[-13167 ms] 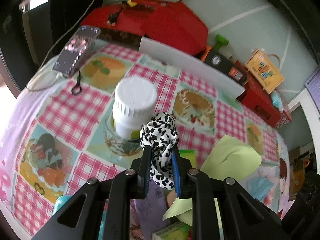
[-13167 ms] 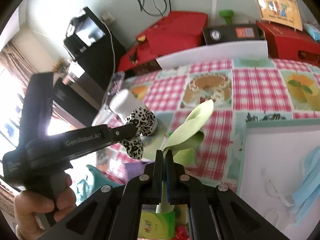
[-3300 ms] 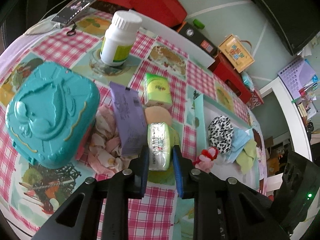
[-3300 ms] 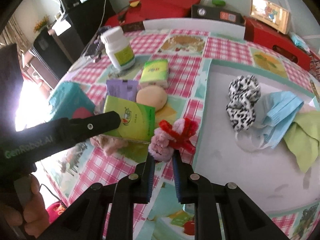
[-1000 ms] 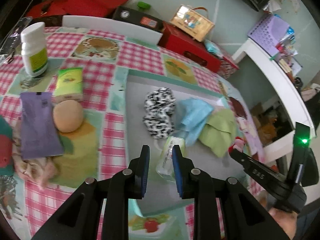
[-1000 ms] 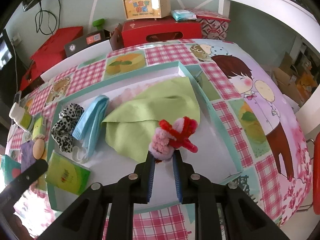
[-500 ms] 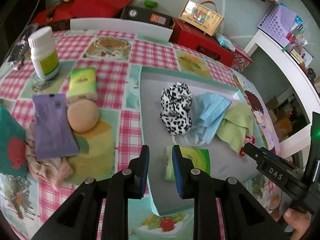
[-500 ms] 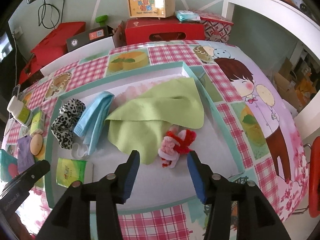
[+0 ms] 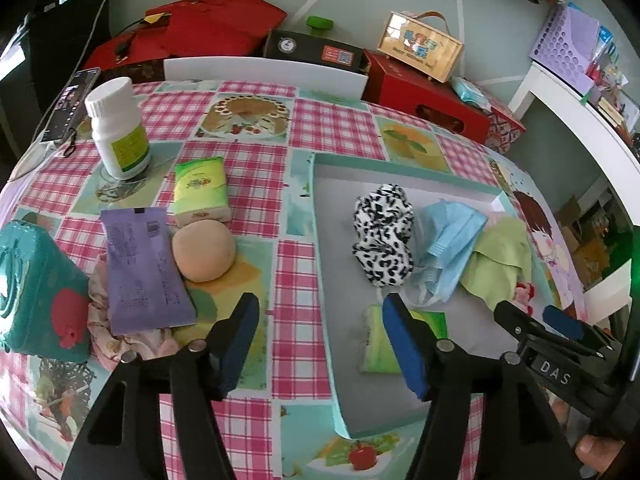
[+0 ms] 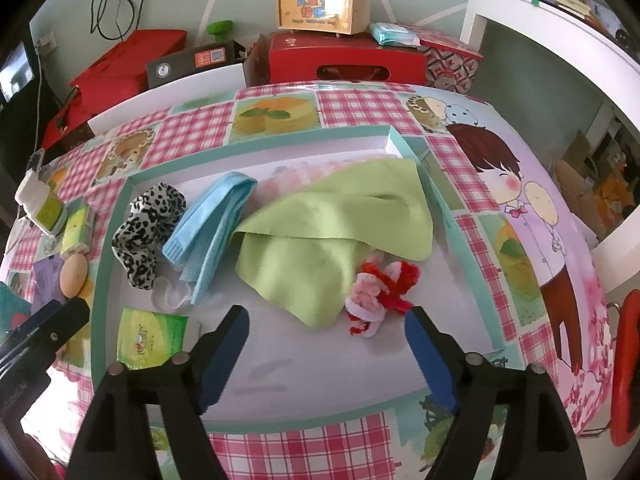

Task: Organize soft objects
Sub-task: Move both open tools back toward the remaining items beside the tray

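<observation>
A shallow teal-rimmed tray [image 9: 320, 216] [image 10: 105, 280] holds a black-and-white scrunchie [image 9: 383, 236] [image 10: 148, 222], a blue face mask [image 9: 450, 240] [image 10: 212, 224], a green cloth [image 9: 498, 264] [image 10: 332, 232], a red-and-pink yarn toy [image 10: 380, 288] and a green tissue pack [image 9: 376, 340] [image 10: 150, 338]. My left gripper [image 9: 320, 344] is open and empty, above the tray's left rim. My right gripper [image 10: 326, 348] is open and empty, just in front of the yarn toy. Left of the tray lie a second green tissue pack [image 9: 201, 190], a beige sponge [image 9: 204, 250], a purple packet [image 9: 144, 268] and a pink cloth [image 9: 120, 340].
A white pill bottle [image 9: 118, 134], a teal case [image 9: 36, 292] and a phone [image 9: 70, 104] sit at the left of the checked tablecloth. Red boxes [image 10: 344, 60] and a wooden case [image 10: 320, 4] stand behind the table. A white desk [image 10: 560, 32] is at the right.
Both grippers have opened wide. The left one has let go of the green tissue pack in the tray, and the right one has opened further over the yarn toy.
</observation>
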`<state>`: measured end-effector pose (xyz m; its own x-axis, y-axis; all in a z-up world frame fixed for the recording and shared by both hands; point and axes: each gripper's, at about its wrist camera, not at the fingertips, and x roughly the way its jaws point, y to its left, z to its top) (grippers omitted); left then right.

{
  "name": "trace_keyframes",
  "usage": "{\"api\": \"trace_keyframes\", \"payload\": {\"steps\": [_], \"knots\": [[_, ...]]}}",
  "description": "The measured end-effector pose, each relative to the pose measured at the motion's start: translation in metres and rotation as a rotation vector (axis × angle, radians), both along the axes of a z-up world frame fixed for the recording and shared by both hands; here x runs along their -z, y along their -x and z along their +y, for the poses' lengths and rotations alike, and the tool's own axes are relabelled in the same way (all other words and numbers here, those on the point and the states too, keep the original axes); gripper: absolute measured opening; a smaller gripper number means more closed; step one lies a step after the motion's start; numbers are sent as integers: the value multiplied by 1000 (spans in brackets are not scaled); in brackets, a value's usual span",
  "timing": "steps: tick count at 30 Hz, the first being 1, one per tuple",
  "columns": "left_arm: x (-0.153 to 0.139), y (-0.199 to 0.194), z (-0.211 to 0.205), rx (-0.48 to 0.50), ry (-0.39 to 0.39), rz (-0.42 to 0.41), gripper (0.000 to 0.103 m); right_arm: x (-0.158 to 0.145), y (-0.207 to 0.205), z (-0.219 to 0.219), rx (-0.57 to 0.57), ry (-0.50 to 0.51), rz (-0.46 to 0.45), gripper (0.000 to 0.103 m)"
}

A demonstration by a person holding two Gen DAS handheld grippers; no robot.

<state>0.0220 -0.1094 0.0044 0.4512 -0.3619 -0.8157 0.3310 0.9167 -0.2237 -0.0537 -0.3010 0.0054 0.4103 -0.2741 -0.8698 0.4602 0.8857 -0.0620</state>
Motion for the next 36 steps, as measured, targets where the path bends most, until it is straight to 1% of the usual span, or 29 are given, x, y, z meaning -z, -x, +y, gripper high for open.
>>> {"api": "trace_keyframes", "payload": {"steps": [1, 3, 4, 5, 9, 14, 18, 21, 26, 30, 32, 34, 36], "knots": [[0, -1, 1, -9, -2, -2, 74, 0, 0, 0, -2, 1, 1, 86], [0, -2, 6, -41, -9, -16, 95, 0, -1, 1, -7, 2, -5, 90], [0, -3, 8, -59, -14, -25, 97, -2, 0, 2, -8, 4, -17, 97], [0, -4, 11, -76, -17, -33, 97, -3, 0, 2, -6, 4, -25, 103], [1, -8, 18, -108, -12, -38, 97, -4, -1, 4, -11, -2, -36, 103], [3, -9, 19, -108, -11, -21, 98, -2, -3, 7, -21, -4, -35, 103], [2, -8, 19, -108, -4, -29, 98, -2, -5, 10, -35, 3, -31, 103], [-1, -5, 21, -104, 25, -40, 98, -6, -4, 12, -36, 1, -44, 103], [-9, 1, 29, -104, 82, -82, 98, -14, -3, 16, -44, -15, -74, 103], [-14, 4, 39, -96, 117, -61, 98, -23, -3, 24, -58, -25, -107, 103], [-19, 6, 47, -118, 113, -64, 98, -29, -1, 29, -66, -58, -140, 103], [-23, 8, 58, -155, 92, -56, 98, -34, 0, 32, -78, -101, -175, 103], [-24, 8, 70, -183, 102, -35, 98, -38, 1, 39, -94, -137, -206, 103]]}}
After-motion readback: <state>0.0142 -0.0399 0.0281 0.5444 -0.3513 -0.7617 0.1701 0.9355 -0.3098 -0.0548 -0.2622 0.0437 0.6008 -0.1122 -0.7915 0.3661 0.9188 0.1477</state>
